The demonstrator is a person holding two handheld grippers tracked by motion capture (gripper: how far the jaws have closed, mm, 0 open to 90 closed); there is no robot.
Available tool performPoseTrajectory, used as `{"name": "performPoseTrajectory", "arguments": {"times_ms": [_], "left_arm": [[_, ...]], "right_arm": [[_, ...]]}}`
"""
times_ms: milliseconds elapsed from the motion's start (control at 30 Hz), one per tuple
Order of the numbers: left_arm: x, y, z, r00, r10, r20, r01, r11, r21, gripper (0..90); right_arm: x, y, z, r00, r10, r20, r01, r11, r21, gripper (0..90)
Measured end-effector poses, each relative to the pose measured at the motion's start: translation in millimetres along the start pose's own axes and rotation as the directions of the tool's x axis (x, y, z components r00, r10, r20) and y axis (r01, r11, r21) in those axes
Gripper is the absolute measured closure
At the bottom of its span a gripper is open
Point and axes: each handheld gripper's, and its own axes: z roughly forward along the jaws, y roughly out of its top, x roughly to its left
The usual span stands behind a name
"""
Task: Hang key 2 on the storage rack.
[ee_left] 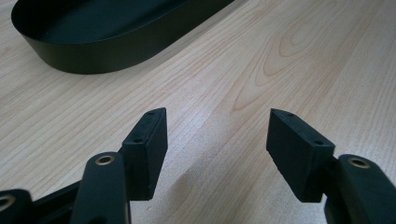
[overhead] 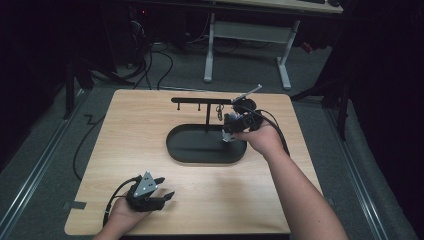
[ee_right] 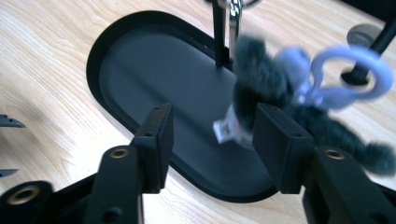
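Note:
A dark fluffy keychain toy (ee_right: 261, 79) with a pale lilac ring (ee_right: 345, 74) and a white tag (ee_right: 226, 129) shows blurred just past my right gripper (ee_right: 212, 116). The jaws stand wide apart and the toy lies against the inner side of the right-hand one, not clamped. That gripper (overhead: 228, 134) hovers over the right end of a black oval tray (overhead: 172, 147). A black stand (overhead: 200, 100) with hooks rises from the tray, and a metal ring (overhead: 219, 111) hangs on it. My left gripper (overhead: 167, 187) rests open near the table's front left with bare wood between its jaws (ee_left: 217, 121).
The black tray's wall (ee_left: 93, 60) lies ahead of the left gripper. The wooden table (overhead: 150, 120) stands on a grey floor with cables at the left. A white-legged desk (overhead: 250, 35) stands behind. A dark frame post (overhead: 342, 110) is at the right.

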Motion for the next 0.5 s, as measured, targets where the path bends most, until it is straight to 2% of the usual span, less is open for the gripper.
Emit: {"name": "performPoseTrajectory", "arguments": {"times_ms": [133,333,500], "left_arm": [[-0.1,0.3,-0.5,1.0,-0.001,0.005,0.001,1.0,-0.002,39.2],[-1.0,0.0,0.6,1.0,0.002,0.004,-0.002,1.0,0.0,39.2],[-1.6,-0.1,1.4,1.0,0.004,0.008,-0.004,1.0,0.005,39.1]], "right_arm": [[-2.3,-11.8,5.3,0.9999,0.0,0.012,0.0,1.0,-0.02,41.5],[-5.3,-35.6,18.3,0.9999,0.005,0.012,-0.005,1.0,-0.017,37.8],[-7.6,-57.6,27.8,0.9994,0.031,-0.013,-0.031,0.999,-0.025,37.6]]}}
